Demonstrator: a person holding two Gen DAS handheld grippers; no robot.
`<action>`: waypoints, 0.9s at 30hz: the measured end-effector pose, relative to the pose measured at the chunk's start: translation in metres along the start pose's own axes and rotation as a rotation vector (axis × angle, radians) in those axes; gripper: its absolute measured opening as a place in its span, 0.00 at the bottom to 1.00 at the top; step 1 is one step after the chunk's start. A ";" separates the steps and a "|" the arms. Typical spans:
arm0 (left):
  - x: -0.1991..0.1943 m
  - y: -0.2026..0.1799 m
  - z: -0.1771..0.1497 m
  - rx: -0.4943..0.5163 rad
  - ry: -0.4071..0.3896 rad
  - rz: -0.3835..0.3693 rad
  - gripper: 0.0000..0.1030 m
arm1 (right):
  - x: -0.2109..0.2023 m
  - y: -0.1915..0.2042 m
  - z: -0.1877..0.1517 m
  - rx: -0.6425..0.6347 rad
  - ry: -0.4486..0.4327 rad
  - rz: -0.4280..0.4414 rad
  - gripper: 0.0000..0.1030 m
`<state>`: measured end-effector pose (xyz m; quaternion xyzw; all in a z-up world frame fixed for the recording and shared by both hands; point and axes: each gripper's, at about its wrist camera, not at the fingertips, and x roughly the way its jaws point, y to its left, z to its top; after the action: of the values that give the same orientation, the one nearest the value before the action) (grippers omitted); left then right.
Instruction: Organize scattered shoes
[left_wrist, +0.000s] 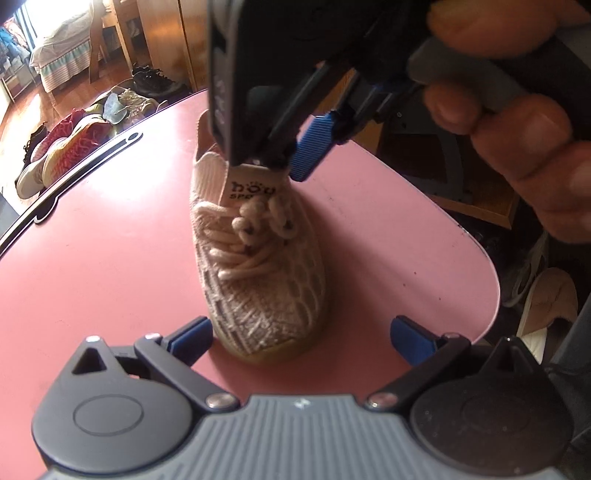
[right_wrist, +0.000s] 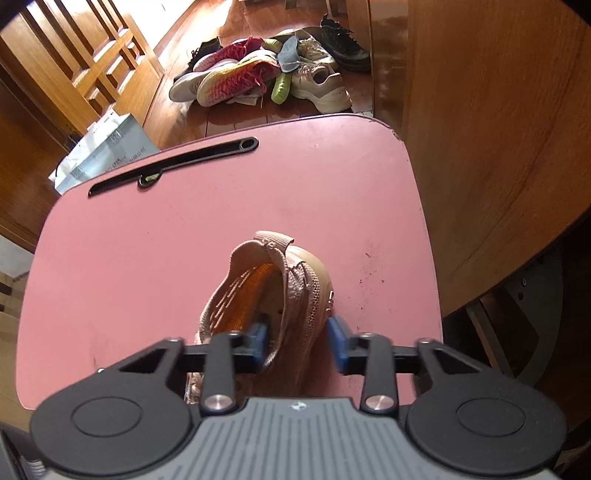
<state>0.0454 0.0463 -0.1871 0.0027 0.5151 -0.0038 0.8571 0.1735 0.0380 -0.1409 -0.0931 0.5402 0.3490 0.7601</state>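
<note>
Shoe pile (right_wrist: 273, 70): on the wooden floor beyond the table's far edge, at 12 o'clock in the right wrist view and at 10 o'clock in the left wrist view; black, red-and-pink, white and beige sneakers lie tangled with a loose grey insole and a lime-green one, too overlapped for an exact count.
Paper bag (right_wrist: 107, 147): one, white and grey, on the floor at 10 o'clock of the table in the right wrist view; its contents are hidden.
Pink table (left_wrist: 92, 258): one, with a long black slot (right_wrist: 177, 162) near its far edge; it bears a single shoe.
Beige knit sneaker (left_wrist: 258, 273): one, upright at the middle of the table, toe toward the left gripper, laces tied.
Left gripper (left_wrist: 301, 339): its two blue pads are spread wide, one either side of the toe at 6 o'clock, touching nothing.
Right gripper (right_wrist: 297, 341): one blue pad sits inside the shoe opening, the other outside its right wall; the collar wall lies between them, but actual contact cannot be told.
Hand (left_wrist: 517, 122): one, wrapped round the right gripper's handle at 2 o'clock.
Left view only: the printed tongue label, the laces, the hand, a bed at 11 o'clock.
Right view only: the orange lining inside the shoe, the paper bag, a panelled wooden door at 10 o'clock.
</note>
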 end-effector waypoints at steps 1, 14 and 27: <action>0.001 0.000 0.001 -0.006 -0.004 0.003 0.98 | 0.001 0.001 0.001 -0.008 -0.002 0.000 0.18; 0.008 0.039 0.027 -0.164 -0.031 0.045 0.96 | 0.016 0.004 0.023 -0.045 -0.054 0.005 0.13; 0.004 0.058 0.037 -0.220 -0.056 0.048 0.79 | 0.017 -0.001 0.041 0.031 -0.158 -0.001 0.09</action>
<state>0.0805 0.1042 -0.1735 -0.0791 0.4883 0.0733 0.8660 0.2080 0.0659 -0.1394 -0.0538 0.4839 0.3465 0.8018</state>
